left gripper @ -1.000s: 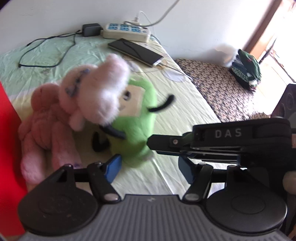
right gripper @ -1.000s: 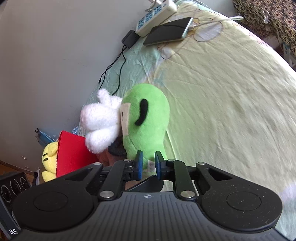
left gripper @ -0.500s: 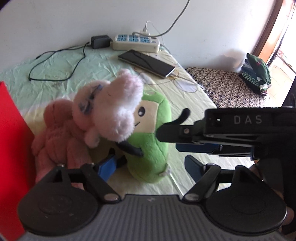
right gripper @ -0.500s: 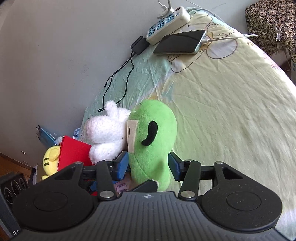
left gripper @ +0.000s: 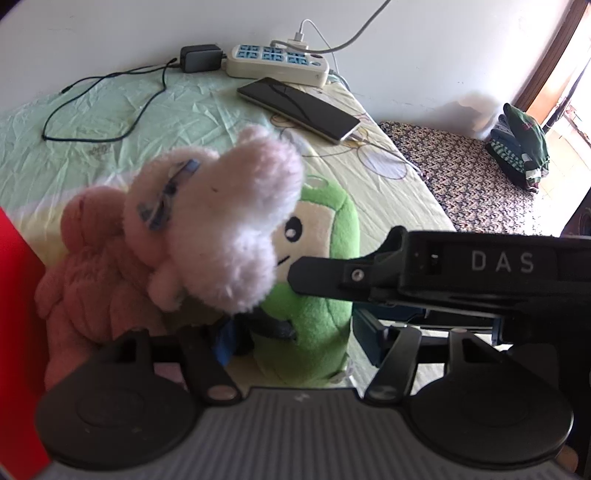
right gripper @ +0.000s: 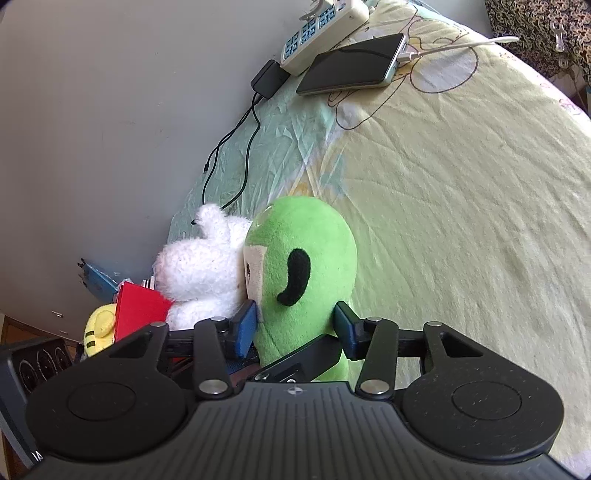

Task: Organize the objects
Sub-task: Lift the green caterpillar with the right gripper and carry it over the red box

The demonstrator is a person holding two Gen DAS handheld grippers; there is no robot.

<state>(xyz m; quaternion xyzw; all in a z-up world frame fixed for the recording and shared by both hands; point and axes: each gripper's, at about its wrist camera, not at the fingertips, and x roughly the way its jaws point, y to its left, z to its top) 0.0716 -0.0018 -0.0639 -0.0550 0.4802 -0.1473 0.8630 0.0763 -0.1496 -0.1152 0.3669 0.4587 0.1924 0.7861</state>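
Left gripper [left gripper: 295,341] spread wide before the green plush [left gripper: 314,280], white plush [left gripper: 218,229] leaning on its left; right gripper [right gripper: 295,328] spread, straddling the green plush's base untouched; step: approach; next, closing.

R tongs [right gripper: 294,326] spread wide, straddling green plush [right gripper: 306,266]; white plush [right gripper: 201,273] touching it.

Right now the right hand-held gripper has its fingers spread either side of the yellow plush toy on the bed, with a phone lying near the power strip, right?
Not quite: the toy between the right hand-held gripper's spread fingers is the green plush toy, as the right wrist view shows. The yellow one sits off behind the red object. The phone does lie near the power strip.
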